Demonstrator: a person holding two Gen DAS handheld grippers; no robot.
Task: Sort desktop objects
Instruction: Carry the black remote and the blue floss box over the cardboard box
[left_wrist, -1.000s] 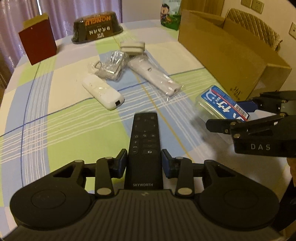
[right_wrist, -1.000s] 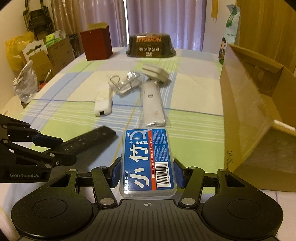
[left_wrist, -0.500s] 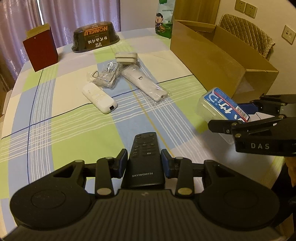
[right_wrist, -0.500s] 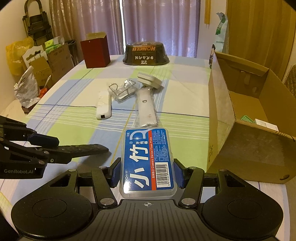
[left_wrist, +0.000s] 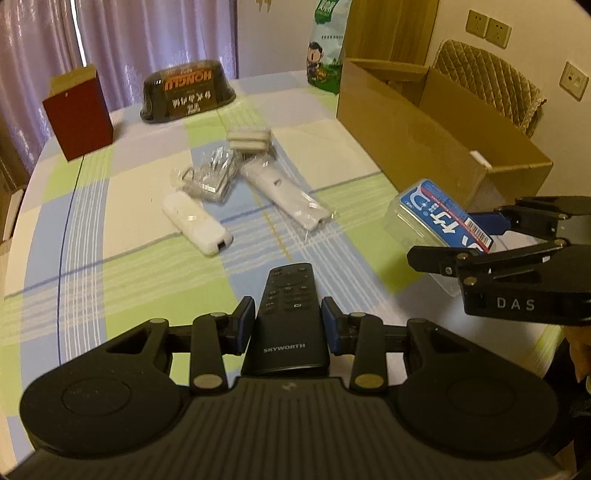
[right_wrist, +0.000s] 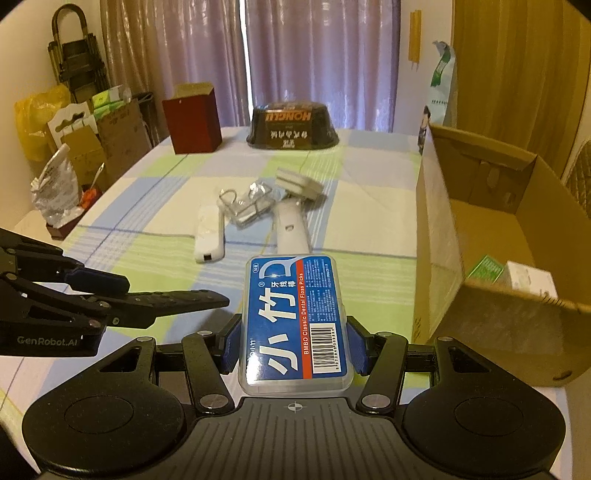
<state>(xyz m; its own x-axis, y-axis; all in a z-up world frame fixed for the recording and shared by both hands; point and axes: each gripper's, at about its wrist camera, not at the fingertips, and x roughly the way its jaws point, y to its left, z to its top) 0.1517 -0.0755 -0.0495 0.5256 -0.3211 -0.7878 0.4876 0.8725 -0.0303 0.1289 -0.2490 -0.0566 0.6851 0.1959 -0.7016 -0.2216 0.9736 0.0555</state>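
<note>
The table (right_wrist: 369, 218), under a checked cloth of green, blue and cream, fills most of both views. At its right stands an open cardboard box (right_wrist: 439, 236), the biggest thing on it; inside, near its front wall, lie a green packet (right_wrist: 485, 266) and a pale carton (right_wrist: 528, 276), side by side. At the far edge sit a dark tub (right_wrist: 291, 125) with a label reading upside down, and left of it a red box (right_wrist: 194, 122), open at the top; what it holds cannot be seen. A green bag (left_wrist: 327, 44) stands behind the cardboard box's far corner.

In mid-table lie a long white remote (left_wrist: 286, 192) in a clear wrap, a short white remote (left_wrist: 195, 223) left of it, a clear packet (left_wrist: 210, 177) of metal clips between them, and a stack of pale blocks (left_wrist: 249, 138) touching the long remote's far end.

The left gripper (left_wrist: 288, 325) is clamped on a black remote (left_wrist: 290, 314), blue pads against both its long sides, raised above the near cloth. The right gripper (right_wrist: 293, 347) is clamped on a floss case (right_wrist: 295, 317), clear with a blue label, held above the table just left of the cardboard box's near corner.
</note>
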